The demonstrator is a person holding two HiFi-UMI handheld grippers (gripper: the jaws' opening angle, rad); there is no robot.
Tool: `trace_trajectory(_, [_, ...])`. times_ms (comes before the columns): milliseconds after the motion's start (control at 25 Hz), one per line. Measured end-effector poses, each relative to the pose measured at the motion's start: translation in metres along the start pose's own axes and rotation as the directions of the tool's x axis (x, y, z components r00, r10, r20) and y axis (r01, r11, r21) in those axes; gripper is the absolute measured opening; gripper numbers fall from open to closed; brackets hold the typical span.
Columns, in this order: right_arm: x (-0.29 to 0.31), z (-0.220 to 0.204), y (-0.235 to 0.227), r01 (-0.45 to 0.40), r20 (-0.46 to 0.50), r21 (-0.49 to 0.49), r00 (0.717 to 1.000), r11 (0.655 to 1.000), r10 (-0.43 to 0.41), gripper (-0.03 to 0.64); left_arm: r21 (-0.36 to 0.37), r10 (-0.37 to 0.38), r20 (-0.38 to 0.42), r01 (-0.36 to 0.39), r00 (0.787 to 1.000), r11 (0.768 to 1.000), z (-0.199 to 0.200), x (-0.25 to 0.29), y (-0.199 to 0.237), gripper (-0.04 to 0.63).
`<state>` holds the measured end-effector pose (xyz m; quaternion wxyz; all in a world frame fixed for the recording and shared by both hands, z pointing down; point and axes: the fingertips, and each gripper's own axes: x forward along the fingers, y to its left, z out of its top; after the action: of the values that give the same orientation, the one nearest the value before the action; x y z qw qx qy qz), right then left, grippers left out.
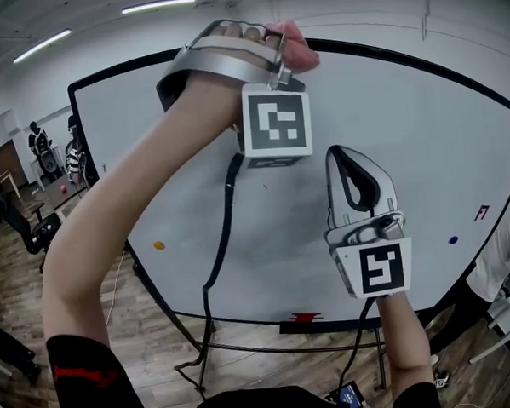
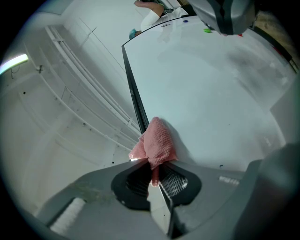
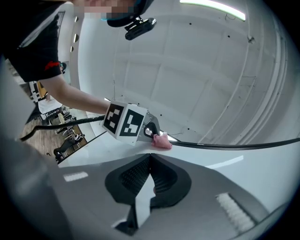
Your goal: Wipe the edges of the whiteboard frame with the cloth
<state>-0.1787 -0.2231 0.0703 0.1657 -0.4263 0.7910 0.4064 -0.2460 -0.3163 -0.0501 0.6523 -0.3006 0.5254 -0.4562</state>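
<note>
The whiteboard [image 1: 423,147] is a large white panel with a thin black frame [image 1: 401,53]. My left gripper [image 1: 282,46] is raised to the top edge and shut on a pink cloth [image 1: 300,51]. In the left gripper view the cloth [image 2: 157,143] bunches out of the gripper [image 2: 153,171] and presses against the black frame [image 2: 132,93]. My right gripper [image 1: 344,154] hovers lower in front of the board's face, pointing up, shut with nothing in it. In the right gripper view my right gripper [image 3: 149,159] looks towards the left gripper's marker cube [image 3: 124,123], the cloth [image 3: 162,141] and the frame [image 3: 234,145].
An orange magnet [image 1: 158,245], a blue magnet [image 1: 452,240] and a red mark [image 1: 481,213] are on the board, and a red item [image 1: 304,318] sits at its bottom edge. People stand far left [image 1: 39,142], and a person is at right [image 1: 505,262]. Cables hang from both grippers.
</note>
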Motion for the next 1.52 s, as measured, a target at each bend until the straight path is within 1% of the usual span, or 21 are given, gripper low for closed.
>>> trace_trajectory(160, [-0.006,0.002,-0.001,0.038,-0.012,0.032,0.999,0.999,-0.038,0.002,0.002,0.0,0.003,0.0,1.0,1.0,0.001,0.002,-0.001,0.032])
trace_trajectory(240, [-0.009,0.004,-0.001,0.04,-0.009,0.048,0.999,0.998,-0.04,0.002,0.011,0.007,0.001,-0.007,1.0,1.0,0.001,0.003,0.001,0.032])
trace_trajectory(400, [-0.015,0.006,-0.005,0.01,0.001,0.004,1.0,1.0,-0.01,0.002,0.039,-0.009,-0.014,0.01,1.0,0.999,0.004,0.003,0.001,0.032])
trace_trajectory(560, [-0.018,0.002,-0.013,-0.014,-0.023,0.036,1.0,0.999,0.015,0.002,0.037,0.001,-0.014,-0.001,1.0,0.999,0.009,0.002,0.006,0.032])
trace_trajectory(720, [-0.021,0.008,-0.03,-0.041,0.035,0.037,0.999,0.998,0.04,0.002,0.003,-0.027,-0.021,0.028,0.999,1.0,0.019,0.002,0.006,0.032])
trace_trajectory(800, [-0.024,-0.001,-0.04,-0.035,0.001,0.05,0.999,0.998,0.035,0.002,-0.003,-0.029,-0.032,0.029,0.999,1.0,0.022,0.003,0.008,0.032])
trace_trajectory(880, [-0.026,-0.009,-0.046,-0.029,-0.02,0.044,0.999,0.999,0.03,0.002,0.001,-0.029,-0.037,0.029,0.999,1.0,0.027,0.005,0.007,0.032])
trace_trajectory(1160, [-0.031,-0.015,-0.054,-0.078,0.015,0.05,0.997,0.996,0.077,0.002,-0.004,-0.028,-0.044,0.027,0.999,1.0,0.042,0.007,0.012,0.032])
trace_trajectory(1360, [-0.036,-0.028,-0.071,-0.088,0.039,0.078,0.996,0.993,0.085,0.002,0.016,-0.043,-0.067,0.044,0.997,0.999,0.06,0.015,0.008,0.032])
trace_trajectory(1520, [-0.038,-0.035,-0.078,-0.096,0.059,0.087,0.994,0.992,0.091,0.002,0.029,-0.045,-0.063,0.047,0.997,0.998,0.074,0.02,0.007,0.032])
